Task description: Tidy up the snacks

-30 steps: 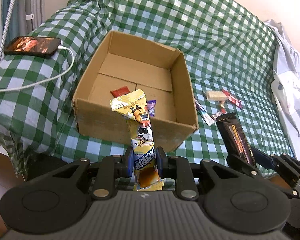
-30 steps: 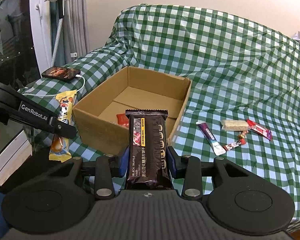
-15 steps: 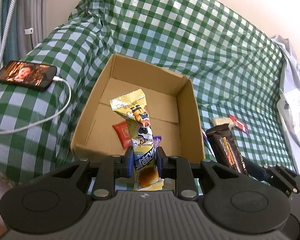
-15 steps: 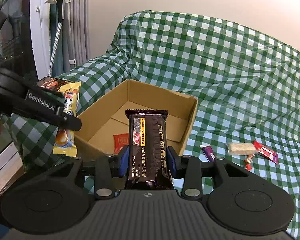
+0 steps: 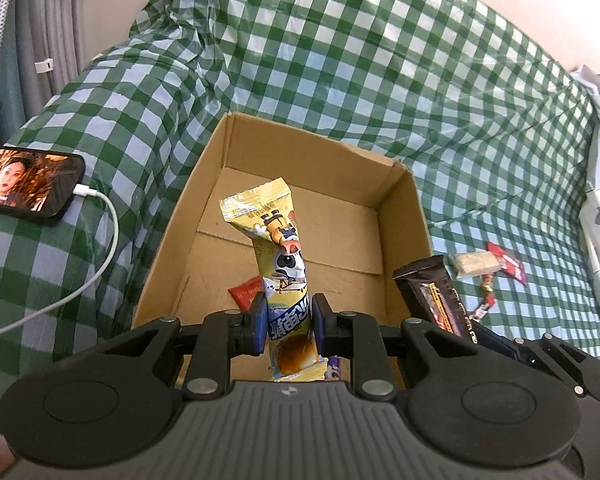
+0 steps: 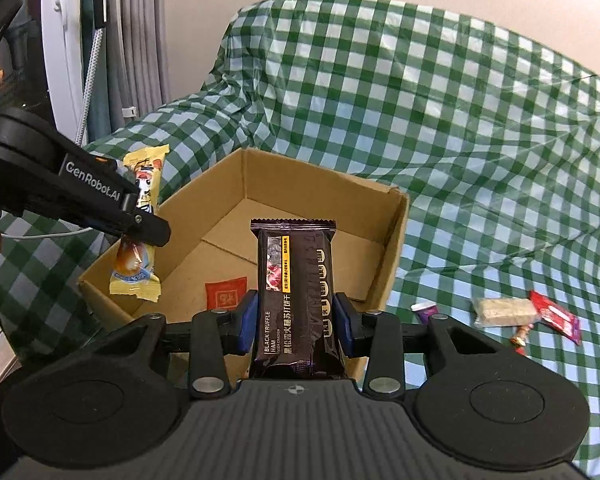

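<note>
My left gripper (image 5: 288,320) is shut on a yellow cartoon snack packet (image 5: 278,256) and holds it upright above the open cardboard box (image 5: 404,216). My right gripper (image 6: 296,320) is shut on a black cracker packet (image 6: 296,288) and holds it over the box's near right corner (image 6: 396,232). A red sachet (image 6: 226,294) lies on the box floor. The yellow packet (image 6: 138,248) and left gripper (image 6: 140,220) show at left in the right wrist view. The black packet (image 5: 436,296) shows at right in the left wrist view.
The box sits on a green checked cloth (image 5: 340,60). Loose snacks lie right of the box: a pale bar (image 6: 504,310), a red packet (image 6: 556,316), a purple packet (image 6: 426,310). A phone (image 5: 28,184) with a white cable (image 5: 96,272) lies at left.
Both grippers have moved forward and up over the box with their packets still held. The box now fills more of both views.
</note>
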Available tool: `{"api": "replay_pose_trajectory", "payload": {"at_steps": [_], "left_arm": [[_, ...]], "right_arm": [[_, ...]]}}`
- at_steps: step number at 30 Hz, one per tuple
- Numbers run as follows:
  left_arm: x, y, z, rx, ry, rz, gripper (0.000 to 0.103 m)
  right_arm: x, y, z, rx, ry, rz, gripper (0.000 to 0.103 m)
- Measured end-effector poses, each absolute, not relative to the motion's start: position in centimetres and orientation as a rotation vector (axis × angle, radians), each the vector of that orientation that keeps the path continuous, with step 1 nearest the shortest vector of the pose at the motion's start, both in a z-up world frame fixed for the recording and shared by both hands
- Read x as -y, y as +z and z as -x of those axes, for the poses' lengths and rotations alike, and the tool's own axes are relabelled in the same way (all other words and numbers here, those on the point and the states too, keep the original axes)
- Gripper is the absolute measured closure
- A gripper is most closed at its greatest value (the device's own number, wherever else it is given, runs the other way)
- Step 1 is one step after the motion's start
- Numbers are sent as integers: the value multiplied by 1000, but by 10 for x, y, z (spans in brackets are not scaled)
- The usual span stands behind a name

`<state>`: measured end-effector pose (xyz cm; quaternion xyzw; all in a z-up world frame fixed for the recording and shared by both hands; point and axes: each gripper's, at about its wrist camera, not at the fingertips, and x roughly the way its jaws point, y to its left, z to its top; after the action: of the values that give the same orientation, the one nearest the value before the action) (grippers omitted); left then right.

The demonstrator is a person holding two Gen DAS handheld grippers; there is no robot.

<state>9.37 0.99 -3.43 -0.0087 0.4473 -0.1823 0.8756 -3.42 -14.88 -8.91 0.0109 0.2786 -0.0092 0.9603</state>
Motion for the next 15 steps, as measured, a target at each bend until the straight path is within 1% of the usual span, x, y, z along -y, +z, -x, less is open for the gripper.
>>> {"api": "replay_pose_trajectory", "payload": {"at_steps": [15], "left_arm": [[3, -81, -137, -1002, -329, -32, 78]], "right_arm": [[152, -119, -19, -618, -2, -35, 62]]}}
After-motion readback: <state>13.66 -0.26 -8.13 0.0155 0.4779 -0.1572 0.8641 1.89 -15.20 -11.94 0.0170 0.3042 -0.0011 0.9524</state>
